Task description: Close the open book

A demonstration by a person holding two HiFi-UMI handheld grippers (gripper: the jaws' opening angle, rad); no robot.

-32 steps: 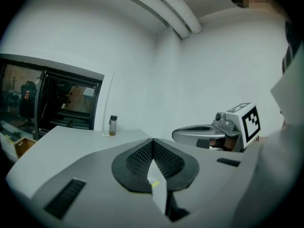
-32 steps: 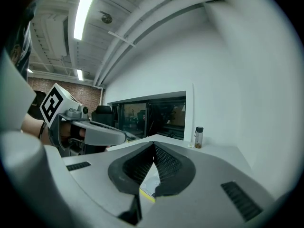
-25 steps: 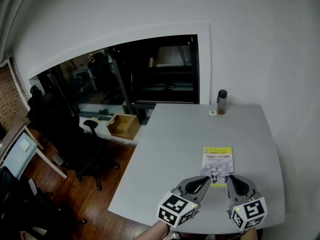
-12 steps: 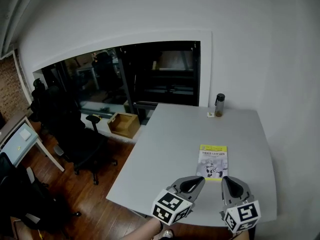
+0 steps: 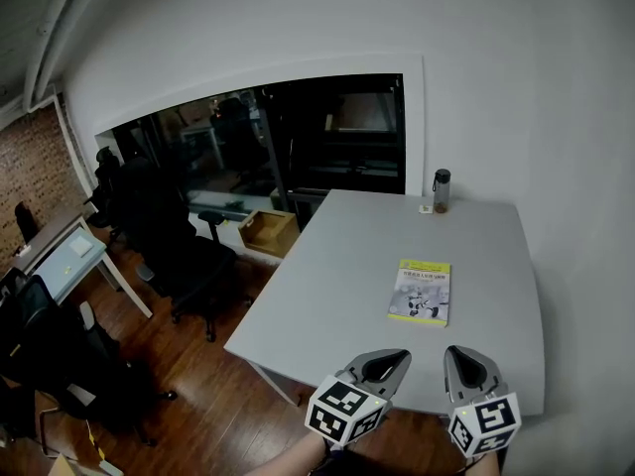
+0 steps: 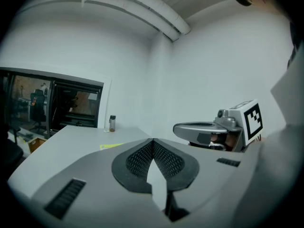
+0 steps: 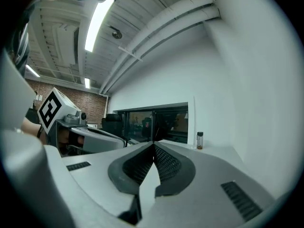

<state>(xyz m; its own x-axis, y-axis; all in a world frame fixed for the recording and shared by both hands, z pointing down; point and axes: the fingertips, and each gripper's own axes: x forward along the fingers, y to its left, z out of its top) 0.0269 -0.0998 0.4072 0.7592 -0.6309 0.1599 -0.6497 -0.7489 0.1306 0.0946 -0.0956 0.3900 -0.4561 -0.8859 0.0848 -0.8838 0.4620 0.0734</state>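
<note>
I am holding my left gripper (image 5: pixel 397 358) and right gripper (image 5: pixel 459 353) fully closed and empty, touching nothing, nearer than the closed book (image 5: pixel 422 292).

Dark window (image 5: pixel 298 147) set in white wall (image 5: pixel 496 67); wooden floor (image 5: pixel 208 370) occupied by black office chairs (image 5: pixel 184 251); grey tabletop (image 5: pixel 337 296); ceiling strip light (image 7: pixel 97 23) lit.
</note>
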